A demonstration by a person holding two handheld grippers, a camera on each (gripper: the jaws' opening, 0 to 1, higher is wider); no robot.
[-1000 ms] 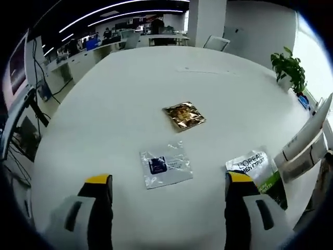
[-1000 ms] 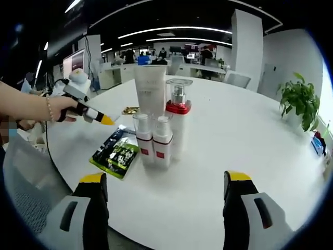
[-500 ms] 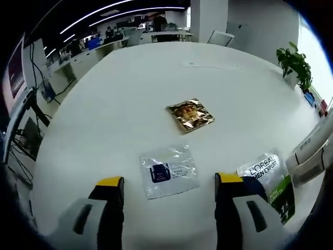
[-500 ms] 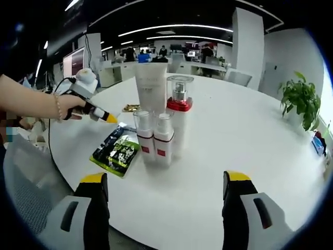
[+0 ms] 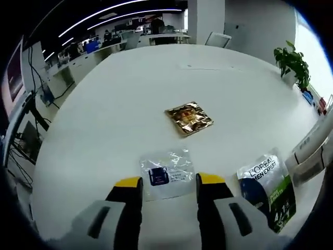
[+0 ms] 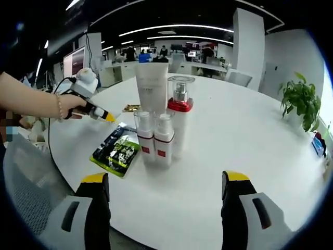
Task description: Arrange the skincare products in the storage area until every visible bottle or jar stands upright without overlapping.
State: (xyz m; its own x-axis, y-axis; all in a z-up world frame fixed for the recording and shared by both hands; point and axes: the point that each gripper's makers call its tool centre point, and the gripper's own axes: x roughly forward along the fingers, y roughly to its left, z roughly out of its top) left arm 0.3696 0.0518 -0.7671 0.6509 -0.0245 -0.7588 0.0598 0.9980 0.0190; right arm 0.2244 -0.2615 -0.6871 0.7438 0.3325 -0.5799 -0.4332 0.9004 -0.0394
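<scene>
In the left gripper view, the left gripper [image 5: 169,183] hovers with jaws partly spread just short of a clear sachet [image 5: 165,167] on the white tabletop [image 5: 119,99]; a gold sachet [image 5: 188,117] lies beyond it, a green-and-white pouch [image 5: 266,188] beside.

In the right gripper view, the right gripper [image 6: 165,180] has jaws spread wide, well short of upright bottles [image 6: 156,135] beside the pouch.

Four skincare bottles [image 6: 158,117] are standing upright, clustered ahead of the right gripper [image 6: 164,195]. Three sachets [image 5: 165,167] are lying flat ahead of the left gripper [image 5: 169,187].

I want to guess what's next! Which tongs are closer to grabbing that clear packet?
Left. The left tongs hover right over the clear packet, jaws narrowed around it. The right tongs sit wide open, facing the bottles.
</scene>
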